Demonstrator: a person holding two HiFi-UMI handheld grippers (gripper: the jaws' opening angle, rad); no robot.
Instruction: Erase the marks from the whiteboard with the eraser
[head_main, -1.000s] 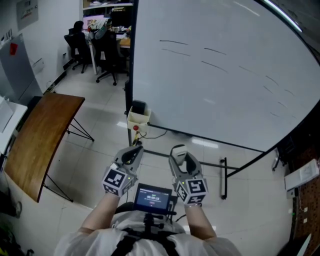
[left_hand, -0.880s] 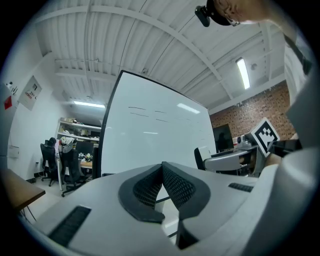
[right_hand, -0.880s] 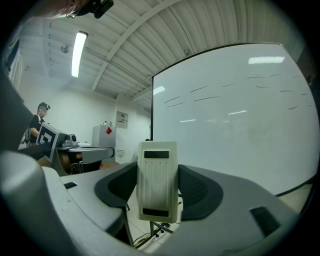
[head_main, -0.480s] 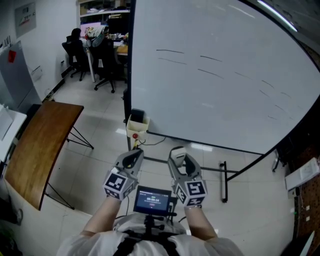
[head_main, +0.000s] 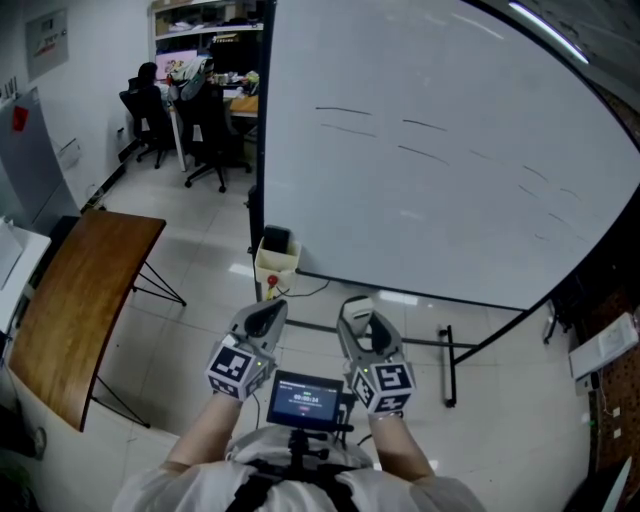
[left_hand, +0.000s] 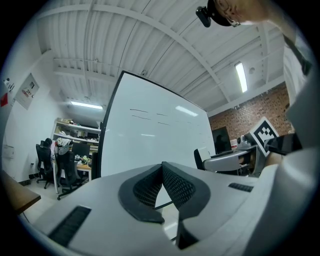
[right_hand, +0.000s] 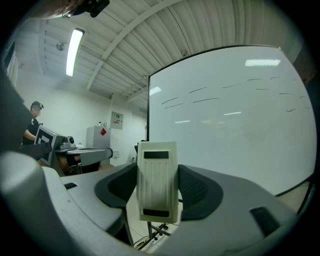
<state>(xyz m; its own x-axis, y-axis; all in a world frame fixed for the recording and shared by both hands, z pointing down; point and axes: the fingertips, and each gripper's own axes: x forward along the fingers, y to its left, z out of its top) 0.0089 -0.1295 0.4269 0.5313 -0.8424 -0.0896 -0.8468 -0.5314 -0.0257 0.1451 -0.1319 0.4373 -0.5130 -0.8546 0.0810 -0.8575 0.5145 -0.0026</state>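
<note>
Grips the eraser (right_hand: 157, 170) upright in right tongs (right_hand: 158, 189) (left tongs (left_hand: 162, 172) pinched together, empty), marks (head_main: 345, 109) well ahead, high on whiteboard (head_main: 450, 220)

white ribbed eraser (right_hand: 157, 170) upright in the right tool (right_hand: 159, 186), well apart from the whiteboard (head_main: 450, 210) bearing short dark marks (head_main: 345, 109).

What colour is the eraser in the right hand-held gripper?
Off-white, with a dark bar near each end. The eraser shows best in the right gripper view.

Whiteboard (head_main: 450, 220), wooden table (head_main: 80, 290) and pale box (head_main: 277, 262) slightly lower in head view than before
</note>
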